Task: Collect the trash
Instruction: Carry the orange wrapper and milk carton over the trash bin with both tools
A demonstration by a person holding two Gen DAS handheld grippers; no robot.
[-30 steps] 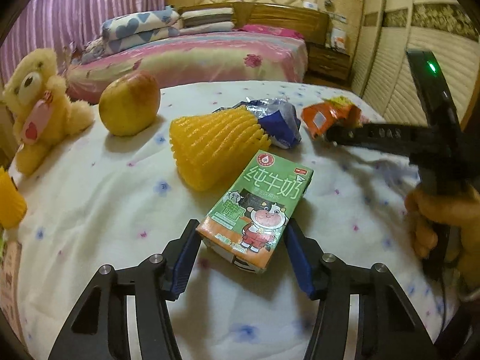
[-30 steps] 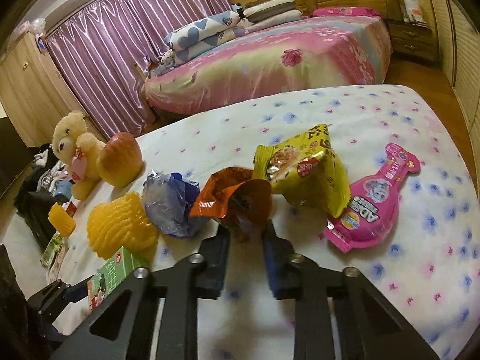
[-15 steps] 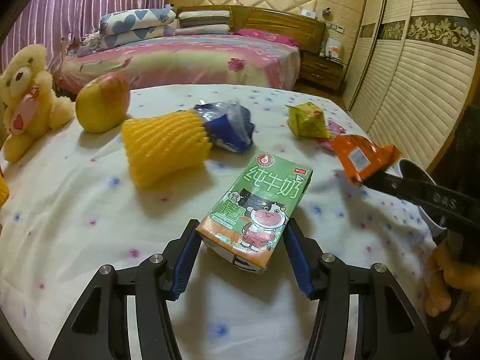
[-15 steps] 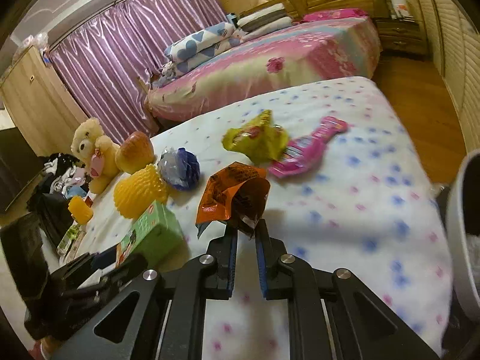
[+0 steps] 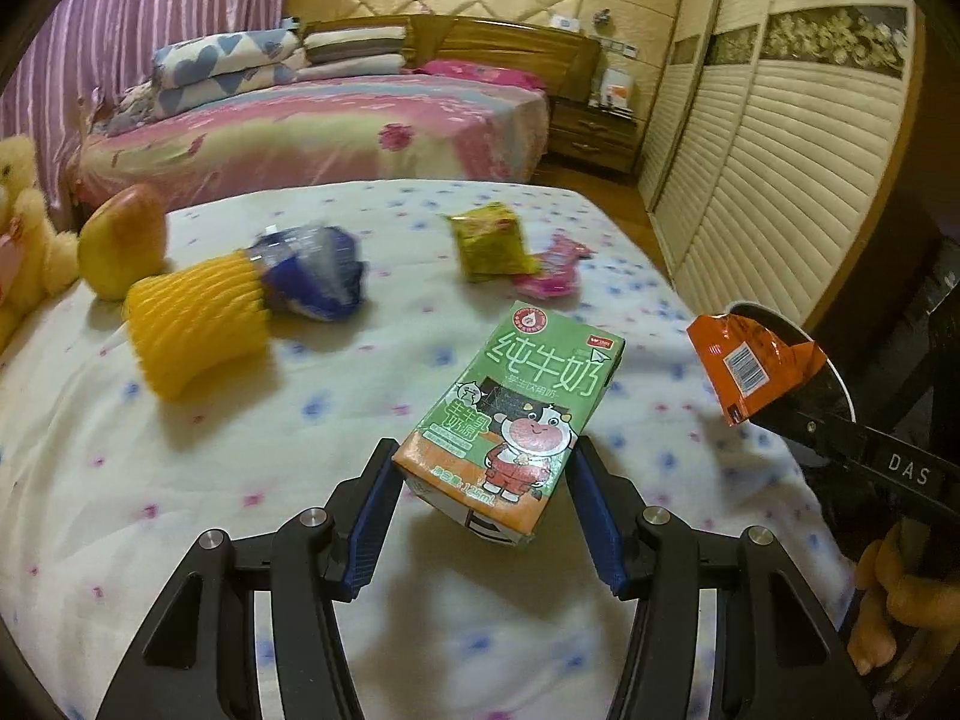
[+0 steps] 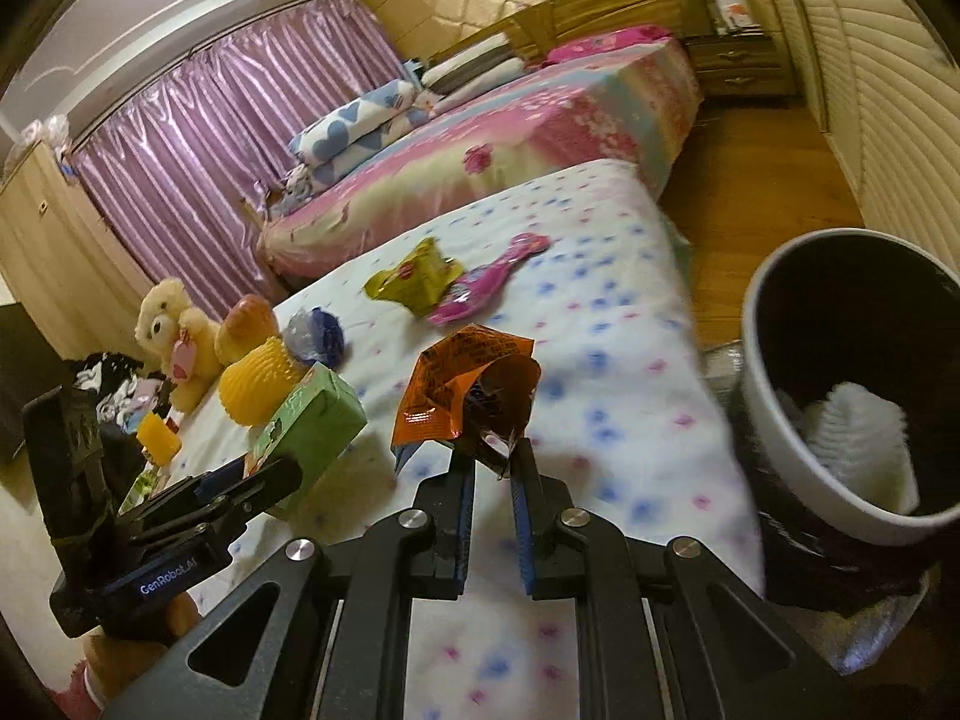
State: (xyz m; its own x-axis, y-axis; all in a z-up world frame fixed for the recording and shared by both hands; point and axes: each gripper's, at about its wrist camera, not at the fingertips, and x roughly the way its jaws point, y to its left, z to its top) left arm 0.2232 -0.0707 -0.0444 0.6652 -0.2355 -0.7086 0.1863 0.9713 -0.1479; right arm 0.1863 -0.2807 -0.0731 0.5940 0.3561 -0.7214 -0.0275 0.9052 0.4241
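At 9 o'clock in the left wrist view a teddy bear (image 5: 24, 240) sits beside an apple (image 5: 123, 240), with a yellow foam net (image 5: 198, 324) and a blue wrapper (image 5: 312, 273) just right of them on the dotted bed (image 5: 180, 450). The left gripper (image 5: 480, 498) has its fingers (image 5: 372, 516) clamped on a green milk carton (image 5: 516, 420), lifted above the bed. At 3 o'clock the right gripper (image 6: 492, 462) pinches an orange wrapper (image 6: 462, 384) with its fingers narrow, near the white bin (image 6: 840, 384) beside the bed.
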